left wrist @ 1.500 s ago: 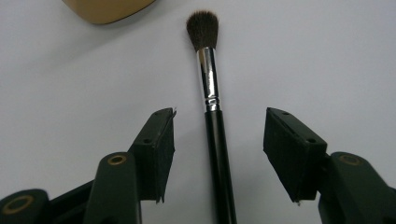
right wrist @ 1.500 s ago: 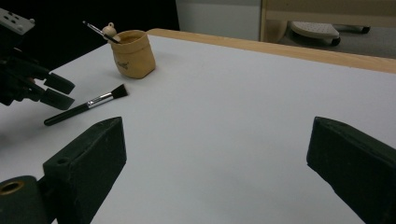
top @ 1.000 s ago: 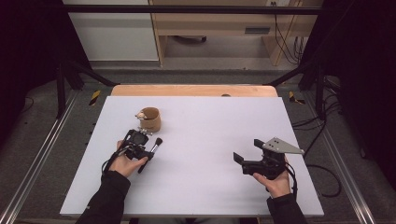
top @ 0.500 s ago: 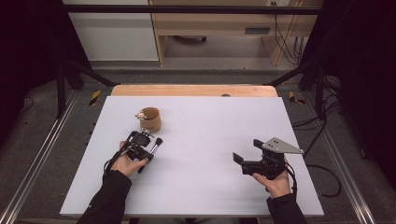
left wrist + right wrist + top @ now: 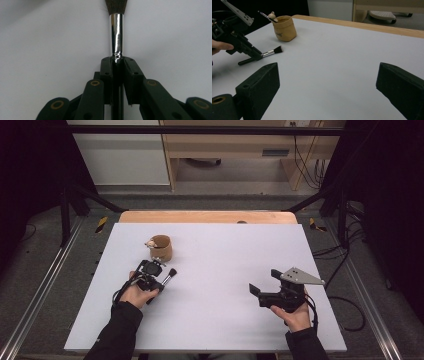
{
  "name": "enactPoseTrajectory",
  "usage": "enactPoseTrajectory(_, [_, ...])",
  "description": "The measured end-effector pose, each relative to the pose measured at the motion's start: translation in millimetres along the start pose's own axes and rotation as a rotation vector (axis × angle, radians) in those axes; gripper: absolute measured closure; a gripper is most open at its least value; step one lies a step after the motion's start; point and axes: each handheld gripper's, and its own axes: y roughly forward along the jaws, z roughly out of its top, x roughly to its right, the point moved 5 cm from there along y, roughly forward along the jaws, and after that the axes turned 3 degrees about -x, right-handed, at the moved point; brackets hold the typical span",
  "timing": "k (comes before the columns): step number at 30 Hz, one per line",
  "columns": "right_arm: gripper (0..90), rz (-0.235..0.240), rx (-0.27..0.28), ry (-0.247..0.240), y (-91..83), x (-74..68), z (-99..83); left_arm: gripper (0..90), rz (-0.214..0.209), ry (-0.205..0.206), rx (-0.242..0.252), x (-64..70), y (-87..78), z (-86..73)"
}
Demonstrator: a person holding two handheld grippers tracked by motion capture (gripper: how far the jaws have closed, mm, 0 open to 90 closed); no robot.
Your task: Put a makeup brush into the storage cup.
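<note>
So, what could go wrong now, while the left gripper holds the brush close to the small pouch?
The left gripper is shut on the brush near its metal ferrule, so the long handle behind could swing and the brush may twist in the jaws. The soft tan pouch stands unsupported while the right gripper waits open and far off; a push from the brush might tip it. Items already in the pouch may block the way in.

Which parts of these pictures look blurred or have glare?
Left gripper view: bright glare runs along the brush metal ferrule, and its bristles look soft. Right gripper view: the near fingers are blurred while the pouch stays sharp. High view: evenly lit table, dark surroundings.
</note>
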Motion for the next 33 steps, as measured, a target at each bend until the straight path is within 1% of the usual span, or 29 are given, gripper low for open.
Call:
enactPoseTrajectory(1, [5.6, 0.000, 0.000, 0.000, 0.0, 0.0, 0.0, 78.3, -0.002, -0.003, 0.001, 0.4, 0.0, 0.3])
enactPoseTrajectory(2, [5.6, 0.001, 0.001, 0.000, 0.0, 0.0, 0.1, 78.3, 0.000, 0.010, -0.011, -0.1, -0.6, 0.1])
enactPoseTrajectory(6, [5.6, 0.003, 0.003, 0.002, 0.1, -0.1, 0.2, 78.4, -0.005, 0.012, -0.017, 0.6, -0.3, 0.7])
enactPoseTrajectory(7, [5.6, 0.003, 0.000, 0.001, 0.0, 0.0, 0.0, 78.5, 0.001, 0.021, -0.018, 0.0, -0.4, 1.1])
enactPoseTrajectory(10, [5.6, 0.003, 0.003, 0.006, 0.2, -0.3, 0.3, 78.5, -0.003, 0.020, -0.019, 1.2, -0.3, 1.5])
enactPoseTrajectory(11, [5.6, 0.004, 0.003, 0.005, 0.0, -0.3, 0.3, 78.5, 0.000, 0.028, -0.014, 0.8, -0.3, 1.9])
enactPoseTrajectory(12, [5.6, 0.006, 0.005, 0.008, -0.1, -0.4, 0.5, 78.6, 0.003, 0.039, -0.021, 0.2, -1.0, 1.6])
enactPoseTrajectory(14, [5.6, 0.006, 0.005, 0.011, -0.4, -0.4, 0.6, 78.6, 0.001, 0.041, -0.007, 0.8, -2.5, 1.4])
enactPoseTrajectory(15, [5.6, 0.003, 0.002, 0.003, -0.7, 0.4, 0.2, 78.6, -0.002, 0.036, -0.001, 1.2, -3.6, 1.2])
enactPoseTrajectory(17, [5.7, 0.005, 0.002, 0.005, -0.9, 0.5, 0.2, 78.6, 0.003, 0.045, 0.018, 0.3, -8.4, 1.2])
enactPoseTrajectory(22, [5.7, 0.006, 0.006, 0.011, -0.3, -0.4, 0.5, 78.6, 0.010, 0.039, 0.097, -1.0, -24.8, 0.1])
enactPoseTrajectory(24, [5.7, 0.005, 0.003, 0.005, -0.5, 0.2, 0.3, 78.6, 0.013, 0.035, 0.142, -0.4, -31.8, -0.7])
enactPoseTrajectory(26, [5.7, 0.003, 0.001, 0.004, -0.7, 0.6, 0.0, 78.6, 0.015, 0.034, 0.176, 0.2, -37.2, -1.6])
enactPoseTrajectory(28, [5.7, 0.004, 0.002, 0.005, -0.8, 0.4, 0.1, 78.6, 0.020, 0.020, 0.227, 1.4, -43.8, -2.1])
enactPoseTrajectory(29, [5.7, 0.004, 0.002, 0.005, -0.9, 0.4, 0.1, 78.7, 0.019, 0.021, 0.240, 1.5, -46.4, -2.5])
enactPoseTrajectory(31, [5.7, 0.002, 0.001, 0.003, -0.9, 0.7, 0.0, 78.6, 0.023, 0.010, 0.285, 2.2, -53.4, -3.1])
enactPoseTrajectory(33, [5.6, 0.003, 0.003, 0.006, -1.1, 0.6, 0.1, 78.7, 0.018, 0.005, 0.317, 3.0, -58.6, -3.4])
